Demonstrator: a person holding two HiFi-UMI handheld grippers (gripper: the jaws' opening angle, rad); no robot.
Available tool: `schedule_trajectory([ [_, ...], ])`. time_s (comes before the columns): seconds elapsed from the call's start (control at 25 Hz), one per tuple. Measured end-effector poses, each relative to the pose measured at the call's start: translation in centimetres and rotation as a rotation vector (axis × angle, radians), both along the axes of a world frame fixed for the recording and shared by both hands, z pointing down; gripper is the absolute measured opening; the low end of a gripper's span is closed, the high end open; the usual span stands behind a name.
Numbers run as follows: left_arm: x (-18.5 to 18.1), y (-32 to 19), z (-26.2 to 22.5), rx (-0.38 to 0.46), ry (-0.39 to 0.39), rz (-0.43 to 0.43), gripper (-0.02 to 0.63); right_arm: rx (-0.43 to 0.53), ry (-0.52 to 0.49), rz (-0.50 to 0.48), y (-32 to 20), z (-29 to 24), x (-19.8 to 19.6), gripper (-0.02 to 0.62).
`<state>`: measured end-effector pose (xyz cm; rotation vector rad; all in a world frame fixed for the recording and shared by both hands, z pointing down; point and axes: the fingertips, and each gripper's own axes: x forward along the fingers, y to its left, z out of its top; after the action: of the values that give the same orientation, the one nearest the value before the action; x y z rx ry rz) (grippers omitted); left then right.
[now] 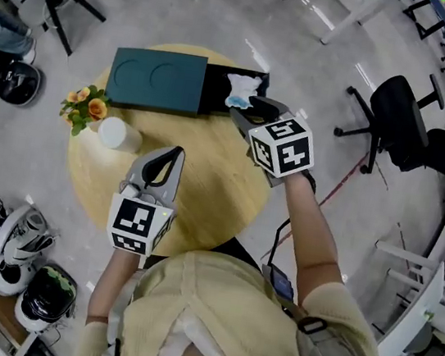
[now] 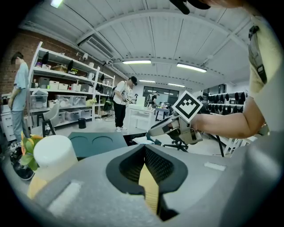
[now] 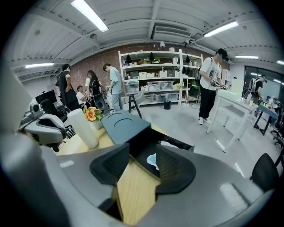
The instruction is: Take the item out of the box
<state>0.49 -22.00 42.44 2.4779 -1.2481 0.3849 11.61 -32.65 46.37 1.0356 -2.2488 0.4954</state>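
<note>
- The item (image 1: 242,91) lay in the open right end of the box (image 1: 156,80), on the far side of the table (image 1: 203,195).
- The right claw (image 1: 245,112) was nearer. Its jaws were apart and empty, tips just short of the item, which lay straight ahead.
- The left claw (image 1: 171,160) hung well back, jaws together on nothing.

Pale yellow shirt (image 1: 211,312), grey left claw (image 1: 179,152), right claw (image 1: 236,114), black-white marker cubes (image 1: 139,225)
</note>
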Motion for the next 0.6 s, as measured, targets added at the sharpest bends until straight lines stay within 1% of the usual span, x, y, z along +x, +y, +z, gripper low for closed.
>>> schedule_trajectory([
  [0.12,0.3,-0.8,0.9,-0.007,-0.024,-0.019,0.005,-0.034,0.033,-0.030,-1.3,1.7,-0.1,0.193],
  [0.36,0.9,-2.3,2.3,-0.027,-0.032,-0.044,0.009,-0.120,0.136,-0.127,-3.8,5.2,-0.2,0.193],
  [0.6,0.7,-3.6,3.0,-0.022,-0.055,-0.082,0.012,-0.185,0.237,-0.221,-5.2,7.8,-0.3,0.193],
])
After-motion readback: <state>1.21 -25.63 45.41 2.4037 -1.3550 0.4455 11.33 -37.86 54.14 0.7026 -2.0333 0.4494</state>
